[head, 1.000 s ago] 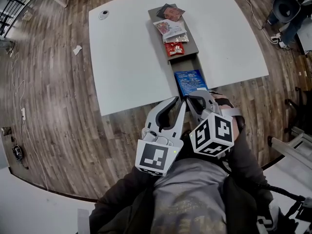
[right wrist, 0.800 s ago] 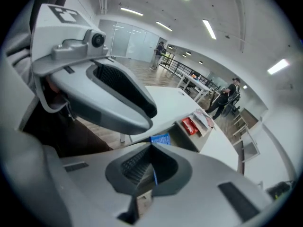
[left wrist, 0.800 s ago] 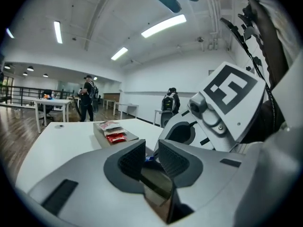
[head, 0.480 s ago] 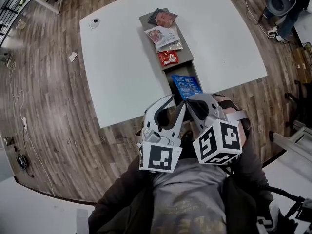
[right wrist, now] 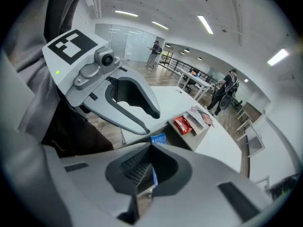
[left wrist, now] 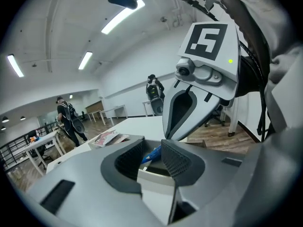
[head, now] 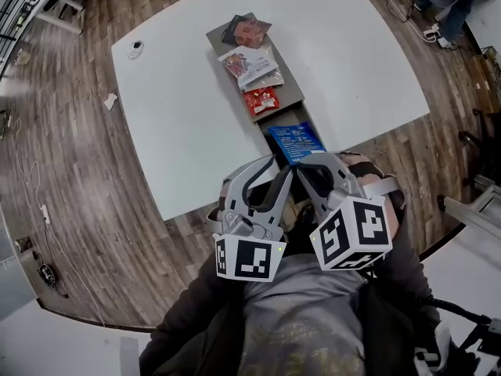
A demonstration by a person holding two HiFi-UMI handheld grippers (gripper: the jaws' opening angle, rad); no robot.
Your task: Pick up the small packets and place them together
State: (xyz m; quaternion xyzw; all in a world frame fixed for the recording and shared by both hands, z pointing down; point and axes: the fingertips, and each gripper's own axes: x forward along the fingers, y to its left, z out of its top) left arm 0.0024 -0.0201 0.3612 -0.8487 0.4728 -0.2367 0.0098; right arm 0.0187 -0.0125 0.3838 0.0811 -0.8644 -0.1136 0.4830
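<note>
So both grippers are bunched up at the near edge of the bench (head: 180, 116), right over the near end of the long grey tray (head: 291, 92). The left gripper (left wrist: 152, 152) has just been opening its fingers (left wrist: 177, 161). They're spread wide now with nothing gripped, you just see the tray through the gap. The right gripper (right wrist: 150, 162) has its fingers squeezed together. There's a thin blue sliver in the slit between them, and I honestly can't tell if that's a pinched edge or just the packet showing behind. The blue packet (head: 295, 141) is lying flat in the sunken near section of the tray, just past the fingertips and apart from the rest. My worry is that it's thin and flat against the tray floor. Wide fingers coming in at a slant could just shove it along or catch the compartment wall instead of getting under an edge. The two grippers are also so close they could knock each other. Count-wise there's one blue packet and one red packet (head: 261, 100) further up the tray. Then there's a pale overlapping bunch (head: 252, 65) that looks like two, and a dark-and-reddish pair (head: 246, 30) at the far end. So roughly six, though the overlaps make it hard to be sure, and they could also lift as a clump.
</note>
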